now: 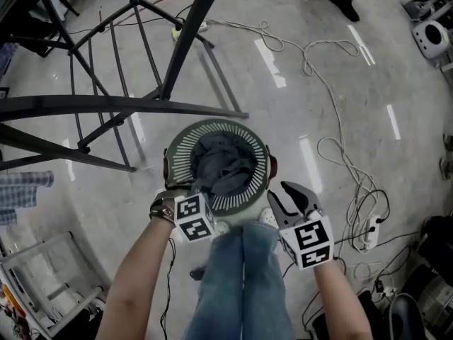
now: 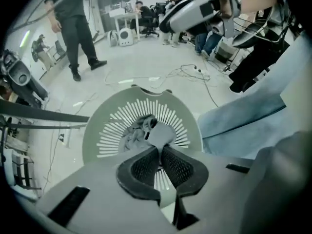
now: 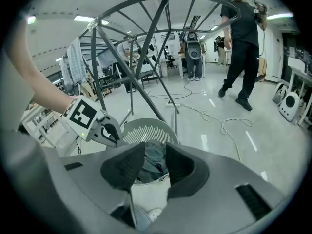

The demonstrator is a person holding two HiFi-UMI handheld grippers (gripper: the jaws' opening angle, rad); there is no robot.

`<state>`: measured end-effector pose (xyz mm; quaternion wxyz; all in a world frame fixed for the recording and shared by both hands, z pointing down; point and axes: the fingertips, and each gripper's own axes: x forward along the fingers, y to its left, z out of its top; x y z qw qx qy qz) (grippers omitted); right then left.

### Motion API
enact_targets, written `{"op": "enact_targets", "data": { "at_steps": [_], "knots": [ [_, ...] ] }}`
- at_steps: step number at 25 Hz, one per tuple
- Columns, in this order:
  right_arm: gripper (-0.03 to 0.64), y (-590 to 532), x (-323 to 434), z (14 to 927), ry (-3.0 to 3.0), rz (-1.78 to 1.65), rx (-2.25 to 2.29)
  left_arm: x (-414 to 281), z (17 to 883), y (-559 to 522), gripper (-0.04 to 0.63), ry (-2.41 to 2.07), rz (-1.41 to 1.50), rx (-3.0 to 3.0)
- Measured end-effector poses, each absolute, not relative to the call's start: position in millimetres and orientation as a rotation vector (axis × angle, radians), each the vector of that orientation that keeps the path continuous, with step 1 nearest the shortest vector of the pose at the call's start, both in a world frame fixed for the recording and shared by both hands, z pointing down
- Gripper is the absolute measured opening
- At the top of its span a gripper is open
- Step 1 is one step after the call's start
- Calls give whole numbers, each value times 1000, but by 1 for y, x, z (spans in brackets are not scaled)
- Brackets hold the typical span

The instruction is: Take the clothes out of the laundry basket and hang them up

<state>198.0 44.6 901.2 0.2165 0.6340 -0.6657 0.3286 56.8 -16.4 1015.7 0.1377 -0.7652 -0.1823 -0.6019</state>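
Glossy pale floor (image 1: 318, 83) strewn with cables (image 1: 333, 147) spreads below you, and the round slotted laundry basket (image 1: 244, 137) stands on it, with the dark drying rack (image 1: 177, 55) just beyond the basket. Your left gripper (image 2: 159, 147) is over the basket's left rim, its fingers clenched on a fold of grey garment (image 2: 161, 133) that rises from the heap of clothes (image 1: 230, 168) inside the basket. Your right gripper (image 3: 155, 152) is by the basket's near right rim, fingers released and apart, gripping nothing.
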Motion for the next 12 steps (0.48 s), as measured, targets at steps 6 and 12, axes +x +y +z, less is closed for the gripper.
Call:
{"op": "enact_targets", "data": {
  "at_steps": [6,12],
  "knots": [
    [133,47,183,902,-1867,904,1640,60,944,-11,19,-486,-1608,-2188],
    [133,42,166,878,-1902,871,1558,62,867,-12,18,-418,-1563,-2198]
  ]
}}
